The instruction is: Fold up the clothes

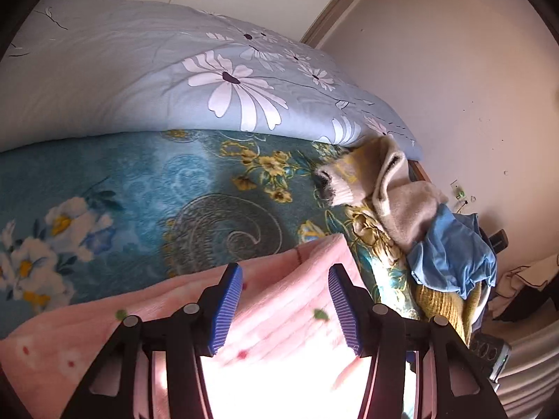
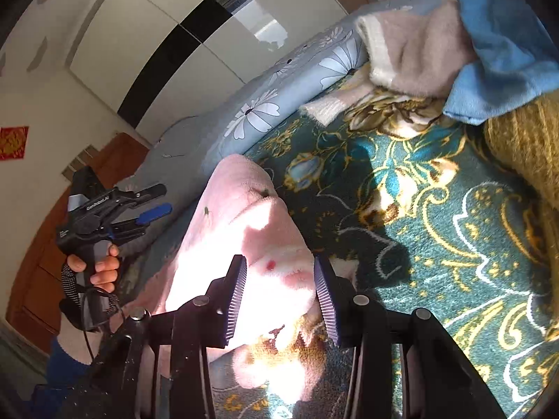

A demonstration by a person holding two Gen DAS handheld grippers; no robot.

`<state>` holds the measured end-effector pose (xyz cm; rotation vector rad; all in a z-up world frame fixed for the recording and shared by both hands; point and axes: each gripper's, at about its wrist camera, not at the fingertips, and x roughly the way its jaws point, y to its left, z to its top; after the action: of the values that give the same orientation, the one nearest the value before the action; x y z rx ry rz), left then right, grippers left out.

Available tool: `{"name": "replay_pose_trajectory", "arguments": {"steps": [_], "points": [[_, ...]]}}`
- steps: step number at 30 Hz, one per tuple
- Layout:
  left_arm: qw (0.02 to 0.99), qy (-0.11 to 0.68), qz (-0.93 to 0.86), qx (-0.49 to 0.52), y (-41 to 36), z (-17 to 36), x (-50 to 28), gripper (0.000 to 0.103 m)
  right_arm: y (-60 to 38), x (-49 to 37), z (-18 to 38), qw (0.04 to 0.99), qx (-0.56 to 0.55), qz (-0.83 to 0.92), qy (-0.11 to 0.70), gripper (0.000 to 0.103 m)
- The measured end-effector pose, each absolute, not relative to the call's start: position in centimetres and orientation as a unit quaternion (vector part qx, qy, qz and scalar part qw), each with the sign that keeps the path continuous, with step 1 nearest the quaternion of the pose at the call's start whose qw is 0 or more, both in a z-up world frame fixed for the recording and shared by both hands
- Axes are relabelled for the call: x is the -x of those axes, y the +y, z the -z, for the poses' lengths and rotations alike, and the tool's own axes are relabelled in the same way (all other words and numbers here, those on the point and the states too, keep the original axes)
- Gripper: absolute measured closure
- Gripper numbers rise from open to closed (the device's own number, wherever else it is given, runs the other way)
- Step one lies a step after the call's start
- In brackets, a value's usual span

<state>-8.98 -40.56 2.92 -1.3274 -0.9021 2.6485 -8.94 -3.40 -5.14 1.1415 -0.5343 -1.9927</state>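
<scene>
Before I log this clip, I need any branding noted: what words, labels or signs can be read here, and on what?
Left claw, side of its black body: a white brand word, too blurred to read.
Same claw, lower on its body: a small white mark, too small to read.
Red paper sign on the wall: gold pattern or characters, not legible.
Nothing else carries text.
</scene>
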Motion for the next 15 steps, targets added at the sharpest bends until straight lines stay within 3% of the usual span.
{"name": "replay_pose_trajectory", "arguments": {"steps": [5, 11, 13, 15], "points": [[0.021, -0.288, -0.836, 0.466, -37.8, -1.0, 14.3, 0.048, -2.9, 11.0, 7.3, 0.369, -0.474, 0.75, -0.277, 0.061], [0.027, -0.251, -0.832, 0.495, -34.7, 0.0, 15.9, 0.05, -3.7, 11.7, 8.3, 0.385, -0.48, 0.734, -0.288, 0.061], [0.024, -0.24, -0.832, 0.499, -34.5, 0.1, 16.0, 0.057, -3.9, 11.7, 8.4, 0.391, -0.483, 0.728, -0.29, 0.061], [0.024, -0.233, -0.832, 0.503, -34.3, 0.1, 16.1, 0.082, -4.2, 11.6, 8.5, 0.398, -0.488, 0.721, -0.29, 0.061]]}}
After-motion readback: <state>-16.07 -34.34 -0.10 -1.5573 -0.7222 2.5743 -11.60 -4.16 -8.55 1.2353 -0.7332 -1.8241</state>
